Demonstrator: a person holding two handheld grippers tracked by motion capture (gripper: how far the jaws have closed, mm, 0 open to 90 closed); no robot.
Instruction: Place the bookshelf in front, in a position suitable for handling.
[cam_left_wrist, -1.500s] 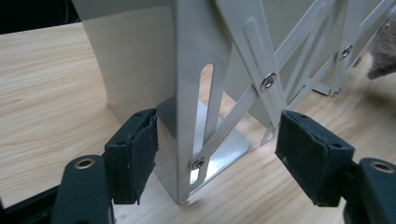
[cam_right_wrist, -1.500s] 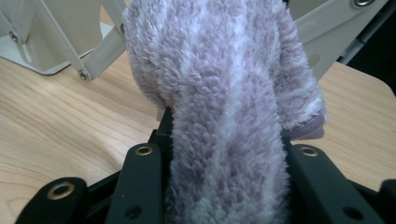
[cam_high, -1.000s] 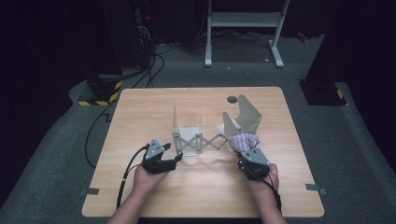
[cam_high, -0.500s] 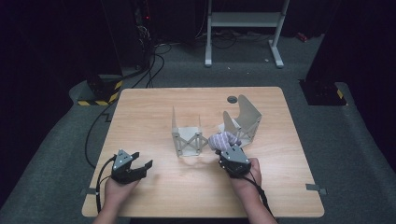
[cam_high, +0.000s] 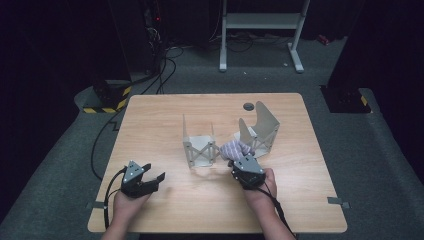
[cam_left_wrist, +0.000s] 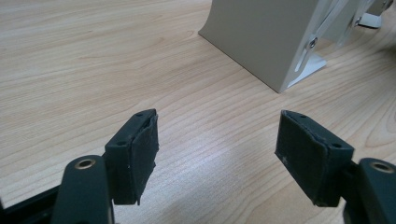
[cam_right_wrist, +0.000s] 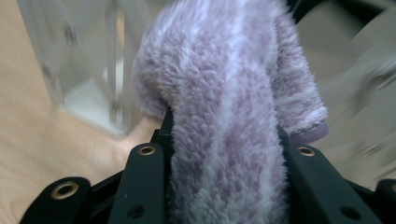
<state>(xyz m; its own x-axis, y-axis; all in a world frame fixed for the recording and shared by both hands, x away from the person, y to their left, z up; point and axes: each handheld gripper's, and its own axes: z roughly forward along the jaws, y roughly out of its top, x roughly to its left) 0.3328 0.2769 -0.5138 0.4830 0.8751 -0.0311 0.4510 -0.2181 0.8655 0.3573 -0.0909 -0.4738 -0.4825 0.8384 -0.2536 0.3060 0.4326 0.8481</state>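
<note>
Working at the table (cam_high: 165, 115), near its middle, we see the expanding rack (cam_high: 200, 145) squeezed short. The fuzzy sock (cam_right_wrist: 224, 116) sits clamped in the right gripper (cam_high: 239, 161) just beside it. The left gripper (cam_high: 150, 176), near the front-left corner, gapes empty. We'd advise lifting the sock clear before moving it.

On the wooden counter (cam_high: 165, 120), the right tongs (cam_high: 239, 161) grip a fluffy lilac cloth (cam_high: 235, 148) between a folding metal rack (cam_high: 199, 145) and a curved metal stand (cam_high: 260, 127). The left tongs (cam_high: 152, 172) hover spread at the near left, well apart.
</note>
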